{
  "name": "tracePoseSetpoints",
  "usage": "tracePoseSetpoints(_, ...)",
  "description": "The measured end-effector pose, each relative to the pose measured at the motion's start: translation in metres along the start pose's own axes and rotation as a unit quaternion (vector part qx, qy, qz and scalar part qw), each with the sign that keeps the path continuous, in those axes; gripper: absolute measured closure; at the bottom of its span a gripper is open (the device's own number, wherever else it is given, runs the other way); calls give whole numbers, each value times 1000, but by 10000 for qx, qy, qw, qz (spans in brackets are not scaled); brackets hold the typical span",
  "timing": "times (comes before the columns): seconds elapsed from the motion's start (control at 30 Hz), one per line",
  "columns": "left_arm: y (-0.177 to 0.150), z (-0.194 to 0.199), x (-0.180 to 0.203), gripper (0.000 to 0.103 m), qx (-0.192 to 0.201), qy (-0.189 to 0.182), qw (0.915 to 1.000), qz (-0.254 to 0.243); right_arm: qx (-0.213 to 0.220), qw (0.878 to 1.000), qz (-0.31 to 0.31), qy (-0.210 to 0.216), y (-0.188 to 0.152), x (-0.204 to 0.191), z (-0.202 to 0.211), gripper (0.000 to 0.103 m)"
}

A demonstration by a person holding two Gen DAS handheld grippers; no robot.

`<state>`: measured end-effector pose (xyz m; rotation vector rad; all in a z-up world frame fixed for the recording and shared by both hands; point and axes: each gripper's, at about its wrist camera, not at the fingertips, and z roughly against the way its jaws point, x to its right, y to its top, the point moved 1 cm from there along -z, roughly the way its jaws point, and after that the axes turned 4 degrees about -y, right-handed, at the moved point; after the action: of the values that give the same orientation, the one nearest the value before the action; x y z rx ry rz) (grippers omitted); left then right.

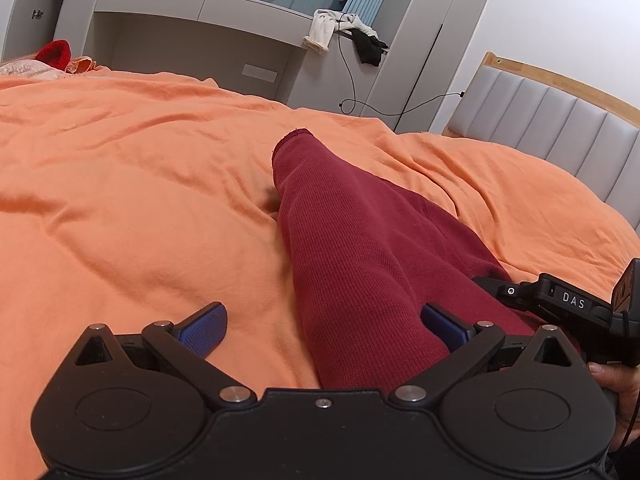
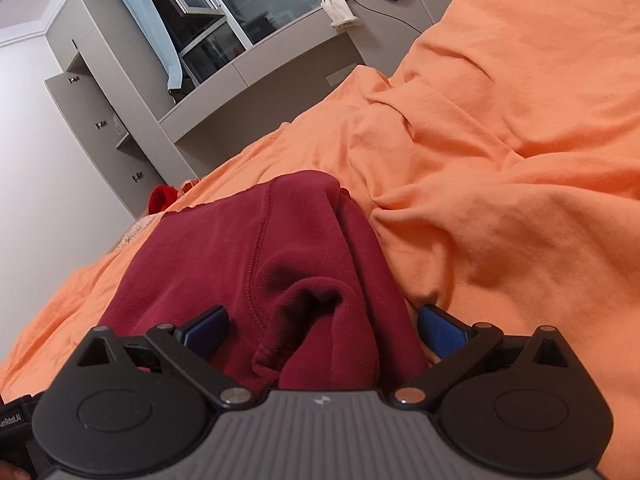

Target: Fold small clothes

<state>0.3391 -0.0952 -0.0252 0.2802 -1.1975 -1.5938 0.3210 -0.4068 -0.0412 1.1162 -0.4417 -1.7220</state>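
On orange bedsheet [image 1: 120,184]: dark-red knit garment [image 1: 360,248], laid flat for folding; left gripper [image 1: 324,328] and right gripper [image 2: 324,328] both wide, straddling cloth, gripping nothing.

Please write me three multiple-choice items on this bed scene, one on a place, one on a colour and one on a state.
1. Where does the dark red knitted garment lie?
A. on the orange bed cover
B. on the grey window ledge
C. in an open drawer

2. What colour are the pads on the left gripper?
A. green
B. blue
C. white

3. How do the jaws of the right gripper stand?
A. shut on the garment
B. shut on nothing
C. wide open, with the garment's bunched edge between them

Key: 1 A, the garment lies stretched over the orange cover in both wrist views. 2 B, both pads show blue against the black arms. 3 C, the pads stand far apart at either side of the cloth and do not press on it.
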Motion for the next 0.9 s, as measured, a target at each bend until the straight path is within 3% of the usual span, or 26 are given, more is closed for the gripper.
tracePoseSetpoints(0.43,1,1,0,0,-21,-44,10000,44,69,10000,35,-27,-2,-1,0,0)
tracePoseSetpoints(0.67,14,1,-13,0,-193,-318,9988,333,75,10000,53,-39,-2,-2,1,0)
tracePoseSetpoints(0.8,29,-4,-10,0,-378,-418,9982,181,63,9999,79,-83,-2,-4,0,0)
tracePoseSetpoints(0.9,46,-3,-18,0,164,-672,9969,386,83,9999,56,-41,-3,-2,1,0)
